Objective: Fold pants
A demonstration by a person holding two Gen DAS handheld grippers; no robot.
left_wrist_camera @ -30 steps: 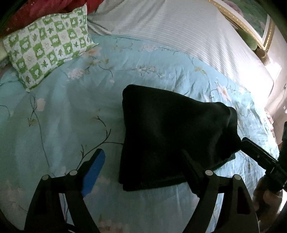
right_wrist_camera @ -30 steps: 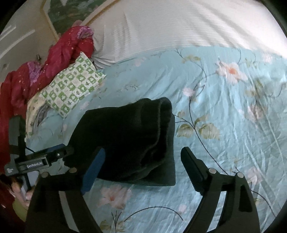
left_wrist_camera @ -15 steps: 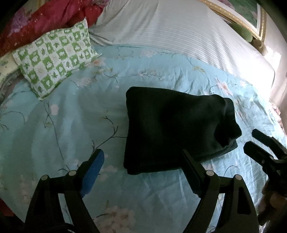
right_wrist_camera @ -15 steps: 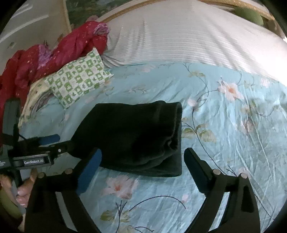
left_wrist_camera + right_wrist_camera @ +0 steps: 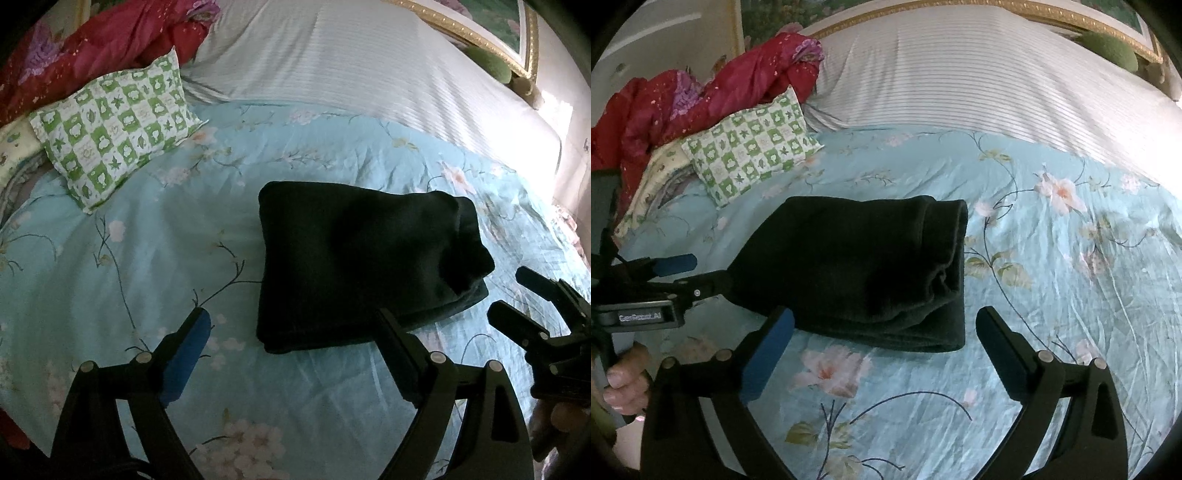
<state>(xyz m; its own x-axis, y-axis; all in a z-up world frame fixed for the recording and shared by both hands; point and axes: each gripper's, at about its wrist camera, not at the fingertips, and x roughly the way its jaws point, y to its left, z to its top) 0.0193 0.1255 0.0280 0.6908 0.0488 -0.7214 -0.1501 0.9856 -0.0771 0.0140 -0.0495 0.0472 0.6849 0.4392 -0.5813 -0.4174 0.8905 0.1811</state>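
Note:
The dark pants (image 5: pixel 365 258) lie folded into a compact rectangle on the light blue floral bedspread (image 5: pixel 129 266); they also show in the right wrist view (image 5: pixel 857 269). My left gripper (image 5: pixel 291 343) is open and empty, held back from the near edge of the pants. My right gripper (image 5: pixel 884 343) is open and empty, just short of the folded bundle's near edge. The right gripper also shows at the right of the left wrist view (image 5: pixel 517 295), and the left gripper at the left of the right wrist view (image 5: pixel 701 273), both clear of the pants.
A green and white checked pillow (image 5: pixel 114 129) lies at the back left, with red bedding (image 5: pixel 92 48) piled behind it. A white striped sheet (image 5: pixel 369 66) covers the far half of the bed. A gold picture frame (image 5: pixel 480 40) stands behind it.
Both grippers have drawn back and up from the pants. The right gripper has let go of the pants' right edge. The folded pants stay flat on the bedspread.

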